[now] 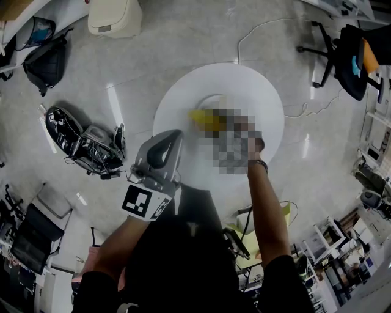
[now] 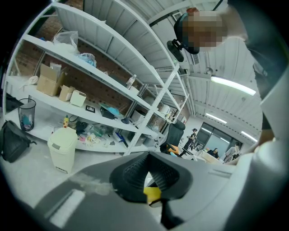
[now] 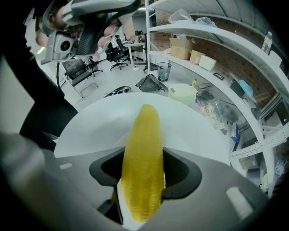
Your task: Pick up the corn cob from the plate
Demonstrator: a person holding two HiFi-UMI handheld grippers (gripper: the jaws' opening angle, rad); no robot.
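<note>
The yellow corn cob (image 1: 206, 118) lies lengthwise over a white plate (image 1: 211, 98) on the round white table (image 1: 259, 85). In the right gripper view the corn cob (image 3: 143, 149) stands between the two dark pads, which press on its sides; the right gripper (image 3: 143, 158) is shut on it and points steeply down. A blurred patch covers that gripper in the head view. My left gripper (image 1: 173, 137) hovers at the table's near left edge, beside the plate, its jaws together and holding nothing. Its pads (image 2: 135, 173) meet at the tips of the left gripper (image 2: 148, 158).
A cream waste bin (image 1: 113, 15) and a black bag (image 1: 46, 61) sit on the floor behind the table. Tangled equipment (image 1: 91, 147) lies at the left, an office chair (image 1: 345, 55) at the right. White shelving (image 2: 90, 76) lines the wall.
</note>
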